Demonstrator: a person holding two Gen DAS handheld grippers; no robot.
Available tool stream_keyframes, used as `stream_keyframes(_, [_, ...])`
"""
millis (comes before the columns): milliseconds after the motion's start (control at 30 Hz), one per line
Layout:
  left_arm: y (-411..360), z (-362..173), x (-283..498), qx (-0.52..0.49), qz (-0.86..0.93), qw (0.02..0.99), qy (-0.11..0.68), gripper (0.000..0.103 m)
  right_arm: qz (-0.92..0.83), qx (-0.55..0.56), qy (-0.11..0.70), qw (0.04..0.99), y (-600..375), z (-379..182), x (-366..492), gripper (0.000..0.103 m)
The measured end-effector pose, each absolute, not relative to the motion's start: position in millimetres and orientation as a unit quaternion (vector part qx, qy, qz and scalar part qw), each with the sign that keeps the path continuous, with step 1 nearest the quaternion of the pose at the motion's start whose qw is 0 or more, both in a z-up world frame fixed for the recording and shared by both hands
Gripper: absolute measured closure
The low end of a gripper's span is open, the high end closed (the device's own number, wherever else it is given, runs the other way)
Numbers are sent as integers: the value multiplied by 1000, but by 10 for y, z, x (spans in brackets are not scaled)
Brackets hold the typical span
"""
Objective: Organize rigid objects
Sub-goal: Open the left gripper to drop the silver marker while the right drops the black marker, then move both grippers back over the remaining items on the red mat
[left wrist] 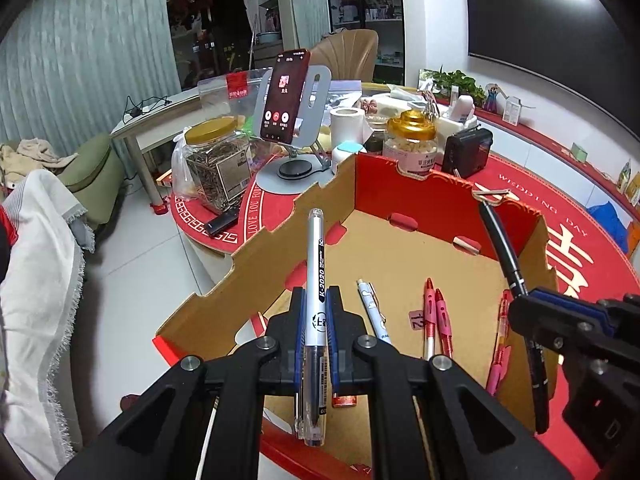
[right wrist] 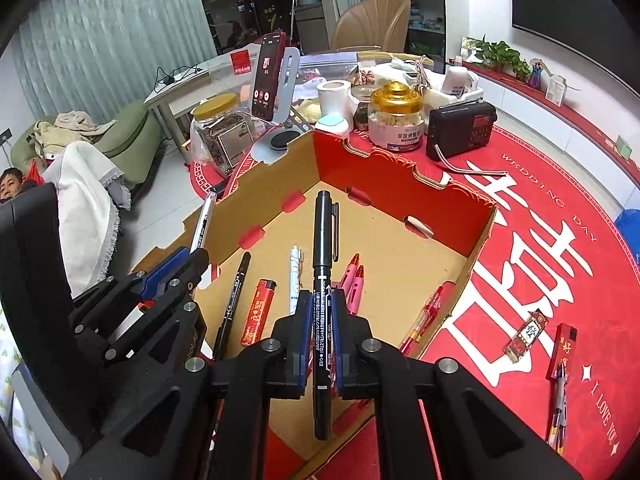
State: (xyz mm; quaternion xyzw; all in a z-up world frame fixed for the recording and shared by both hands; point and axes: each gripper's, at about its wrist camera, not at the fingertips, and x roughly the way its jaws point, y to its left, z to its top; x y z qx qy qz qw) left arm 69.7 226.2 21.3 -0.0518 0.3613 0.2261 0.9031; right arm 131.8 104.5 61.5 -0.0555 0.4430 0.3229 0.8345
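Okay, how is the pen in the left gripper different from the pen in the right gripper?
The white pen in the left gripper has a white printed barrel and clear cap; the black pen in the right gripper is black all over with white lettering. The black pen shows a pocket clip; none shows on the white pen. Both are clamped mid-barrel, pointing forward over the cardboard box.

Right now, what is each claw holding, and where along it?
Left claw: white K-2020 pen, mid-barrel. Right claw: black marker, mid-barrel.
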Motion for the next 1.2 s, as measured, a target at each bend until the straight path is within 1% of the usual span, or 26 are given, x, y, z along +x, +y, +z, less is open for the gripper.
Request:
stream_keyframes(433, [2285,43,823,-51,221,895,383,93,314,-61,462,828,1089,419,1425,93])
stream_keyframes(633, [2253,-76,920,-43,205,888,410,92,309,-65,479,819,1125,283,1487,93])
stream_keyframes(667, [2249,-95,929,-44,198,887,415,89,310,-66,484,815,1132,259,1497,93])
stream_keyframes(700, [2244,-111,929,-46,194,886,418,76,313,-68,489,811,1138,238,1502,93])
stream_keyframes(733, [2243,-109,911,-50,194,887,415,69,316,-68,495,807,1136,218,1509,93])
stream_keyframes(767, [2242,-85,885,-57,191,891,407,49,316,-68,497,805,1128,208,1511,93])
stream_keyframes(800, [2237,-53,852,-62,190,896,397,32,315,-69,497,806,1119,205,1510,93])
stream_keyframes(867, [2262,5,802,-59,214,896,384,14,301,-77,493,812,1084,220,1513,91])
stream_keyframes(900, [2289,20,785,-62,217,897,381,13,300,-77,493,813,1054,233,1520,86])
stream_keyframes(933, [2341,34,753,-72,218,896,380,11,298,-75,496,812,1012,252,1532,69])
stream_keyframes(967, [2397,44,728,-83,224,894,380,3,290,-72,495,816,961,278,1546,40])
stream_keyframes(1000, [2446,50,705,-94,227,892,379,0,278,-69,490,823,902,312,1553,25])
stream_keyframes(1033, [2484,57,670,-109,223,893,376,0,273,-58,480,832,821,360,1555,3])
stream_keyframes(1067, [2496,68,639,-117,220,893,375,0,280,-44,473,834,754,403,1551,1])
stream_keyframes(1200, [2349,163,499,-112,214,902,358,0,285,-13,484,827,538,491,1460,1])
